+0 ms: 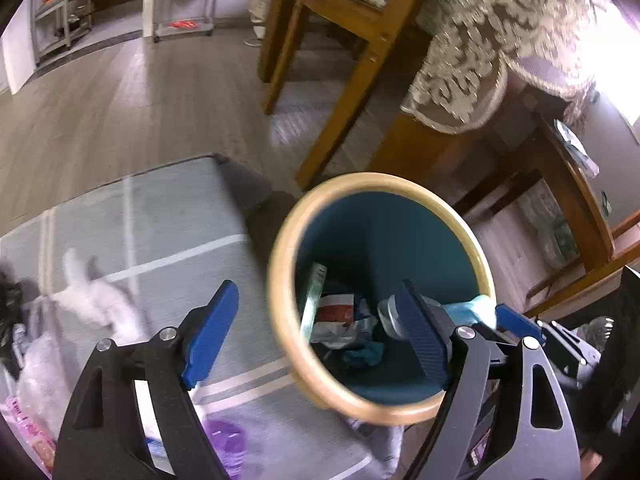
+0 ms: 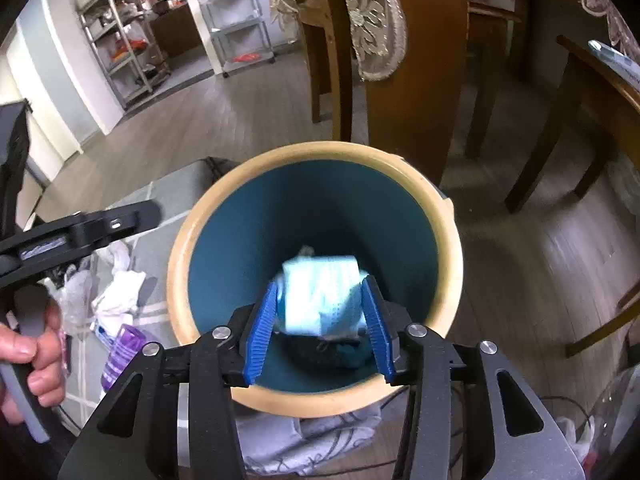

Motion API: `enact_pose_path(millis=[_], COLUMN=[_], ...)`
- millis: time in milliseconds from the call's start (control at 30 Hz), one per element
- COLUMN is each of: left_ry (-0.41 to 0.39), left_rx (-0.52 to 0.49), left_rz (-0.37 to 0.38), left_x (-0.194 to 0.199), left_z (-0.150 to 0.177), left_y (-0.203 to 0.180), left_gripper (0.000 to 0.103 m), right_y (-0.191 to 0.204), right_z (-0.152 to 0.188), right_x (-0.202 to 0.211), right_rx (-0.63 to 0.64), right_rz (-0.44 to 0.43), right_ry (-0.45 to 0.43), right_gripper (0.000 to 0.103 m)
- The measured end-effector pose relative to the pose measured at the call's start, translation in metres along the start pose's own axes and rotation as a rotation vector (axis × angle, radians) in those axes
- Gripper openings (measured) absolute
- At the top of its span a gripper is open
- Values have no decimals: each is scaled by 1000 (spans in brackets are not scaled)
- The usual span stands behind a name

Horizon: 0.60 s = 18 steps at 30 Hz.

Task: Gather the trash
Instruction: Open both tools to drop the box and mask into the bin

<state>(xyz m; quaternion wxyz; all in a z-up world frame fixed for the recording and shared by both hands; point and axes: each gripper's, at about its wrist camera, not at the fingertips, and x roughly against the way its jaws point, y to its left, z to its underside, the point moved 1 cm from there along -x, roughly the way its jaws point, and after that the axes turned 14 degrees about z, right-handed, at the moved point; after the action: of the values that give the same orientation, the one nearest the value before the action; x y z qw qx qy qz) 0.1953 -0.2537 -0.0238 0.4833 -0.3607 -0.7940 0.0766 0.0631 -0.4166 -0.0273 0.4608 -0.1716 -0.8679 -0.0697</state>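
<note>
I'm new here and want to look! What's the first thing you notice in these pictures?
The big teal bin with its tan rim fills the middle, standing on the floor beside a grey mat. Right over its mouth, the right tool has a pale blue wad between its blue fingers. Wrappers already lie at the bottom.

Bin mouth open from above, crowded around it

Your way into the bin (image 2: 448, 248) is clear; chair legs (image 2: 416, 92) stand close behind it, and litter on the grey mat (image 1: 168, 216) lies beside it.
</note>
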Motion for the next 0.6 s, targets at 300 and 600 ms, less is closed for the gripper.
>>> enact_pose_path(millis=[300,600], left_ry=[-74,-122], left_rx=[70,123], left_rz=[-78,-176], left_x=[61,119], left_z=[14,33], left_y=[57,117], left_gripper=[82,82], right_y=[27,59], right_z=[-9,-16], right_x=[13,20], right_rx=[31,72], right_rz=[-33,-82], right_ry=[-47,-66], right_gripper=[55,55])
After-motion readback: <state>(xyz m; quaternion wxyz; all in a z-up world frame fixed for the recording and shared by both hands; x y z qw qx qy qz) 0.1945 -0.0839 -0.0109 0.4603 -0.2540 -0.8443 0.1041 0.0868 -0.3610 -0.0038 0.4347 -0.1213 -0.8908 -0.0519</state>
